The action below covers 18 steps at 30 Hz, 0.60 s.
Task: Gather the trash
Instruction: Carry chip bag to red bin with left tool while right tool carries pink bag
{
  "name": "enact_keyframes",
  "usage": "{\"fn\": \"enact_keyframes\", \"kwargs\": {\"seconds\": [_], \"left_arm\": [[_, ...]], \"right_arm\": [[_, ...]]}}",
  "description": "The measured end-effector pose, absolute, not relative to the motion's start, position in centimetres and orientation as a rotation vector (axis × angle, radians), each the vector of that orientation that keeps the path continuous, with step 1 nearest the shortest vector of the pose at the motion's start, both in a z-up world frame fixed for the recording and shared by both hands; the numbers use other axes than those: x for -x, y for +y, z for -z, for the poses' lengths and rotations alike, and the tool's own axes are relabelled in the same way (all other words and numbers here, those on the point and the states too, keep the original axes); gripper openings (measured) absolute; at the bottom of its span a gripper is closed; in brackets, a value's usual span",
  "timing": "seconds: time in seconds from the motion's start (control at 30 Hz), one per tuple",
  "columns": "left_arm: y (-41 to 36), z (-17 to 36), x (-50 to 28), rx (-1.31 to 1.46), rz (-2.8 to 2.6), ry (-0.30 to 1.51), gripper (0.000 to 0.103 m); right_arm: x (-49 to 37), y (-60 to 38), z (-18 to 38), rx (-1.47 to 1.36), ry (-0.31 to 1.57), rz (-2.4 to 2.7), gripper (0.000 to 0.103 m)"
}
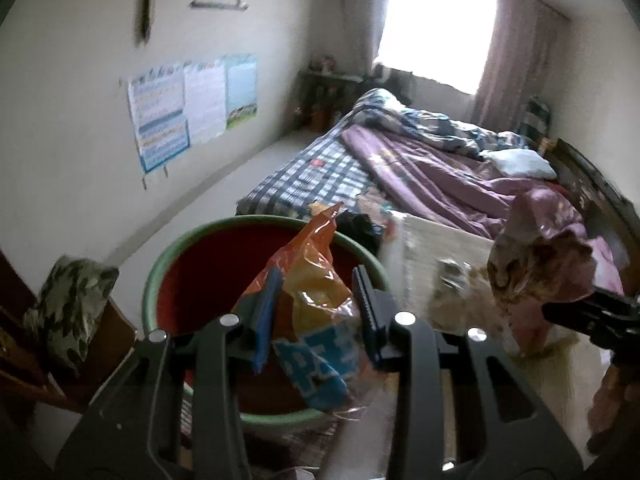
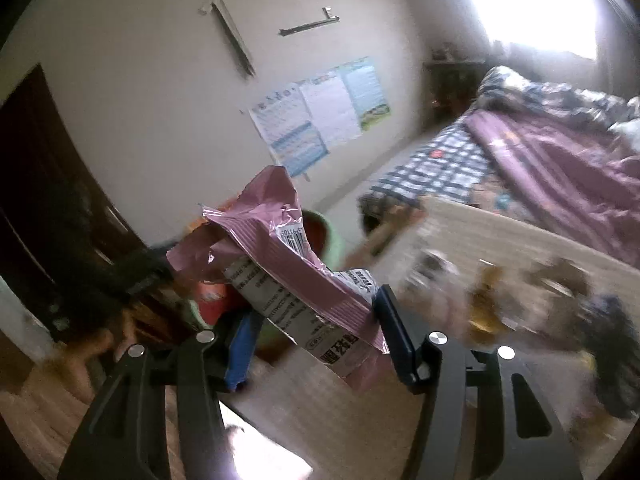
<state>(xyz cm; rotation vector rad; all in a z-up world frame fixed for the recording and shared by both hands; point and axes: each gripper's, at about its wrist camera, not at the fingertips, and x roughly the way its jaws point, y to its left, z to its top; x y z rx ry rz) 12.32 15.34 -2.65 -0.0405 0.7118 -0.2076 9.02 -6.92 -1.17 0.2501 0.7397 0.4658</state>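
Two wrappers, each clamped in its own jaws near the bin.

Left wrist view: the left gripper (image 1: 316, 312) pinches an orange and blue snack bag (image 1: 308, 304) above the green-rimmed red bin (image 1: 192, 264); the bed (image 1: 420, 168) lies beyond; right wrist view: the right gripper (image 2: 316, 336) grips a pink wrapper (image 2: 288, 264) between narrowed jaws, the bin (image 2: 332, 240) behind it, above the pale surface (image 2: 500, 236).

On my right wrist view the pink wrapper (image 2: 280, 248) carries a barcode on a white patch with digits that look like "95105", though blur makes me unsure. Its grey back panel has large Chinese characters, unreadable to me. Blue-and-orange snack bag (image 1: 312, 320) shows big white characters, blurred. Wall posters (image 1: 188, 108): print too small.
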Motion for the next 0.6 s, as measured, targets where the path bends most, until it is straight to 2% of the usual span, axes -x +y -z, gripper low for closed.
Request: {"fn": "enact_keyframes", "kwargs": {"seconds": [0.27, 0.53, 0.6], "left_arm": [[18.5, 5.9, -15.8, 0.146, 0.123, 0.811, 0.035], [19.2, 7.7, -15.7, 0.161, 0.063, 0.875, 0.036], [19.3, 7.6, -15.8, 0.167, 0.054, 0.871, 0.043]], "right_arm": [[-18.5, -1.8, 3.9, -0.463, 0.874, -0.529, 0.056], [-20.3, -0.7, 5.1, -0.501, 0.912, -0.542, 0.064], [-20.2, -0.8, 5.3, -0.513, 0.913, -0.541, 0.068]]}}
